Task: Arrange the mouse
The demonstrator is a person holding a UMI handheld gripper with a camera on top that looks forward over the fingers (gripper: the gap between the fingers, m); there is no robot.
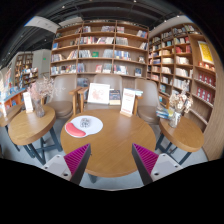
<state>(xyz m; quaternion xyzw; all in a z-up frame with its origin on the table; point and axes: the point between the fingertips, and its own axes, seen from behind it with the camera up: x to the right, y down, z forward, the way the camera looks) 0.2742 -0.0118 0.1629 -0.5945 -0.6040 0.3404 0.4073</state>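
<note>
A red mouse (74, 129) lies on the near left edge of a round white mat (90, 123), on the left part of a round wooden table (112, 140). My gripper (112, 163) hangs over the table's near edge, open, with nothing but bare tabletop between its fingers. The mouse is ahead of the left finger (78, 160), well apart from it. The right finger (146, 158) stands over the table's near right rim.
Upright display books (99, 94) and a standing card (128, 102) line the table's far side, with chairs behind. Another round table (30, 122) is at the left, and one with a flower vase (179, 104) at the right. Bookshelves (100, 50) fill the walls.
</note>
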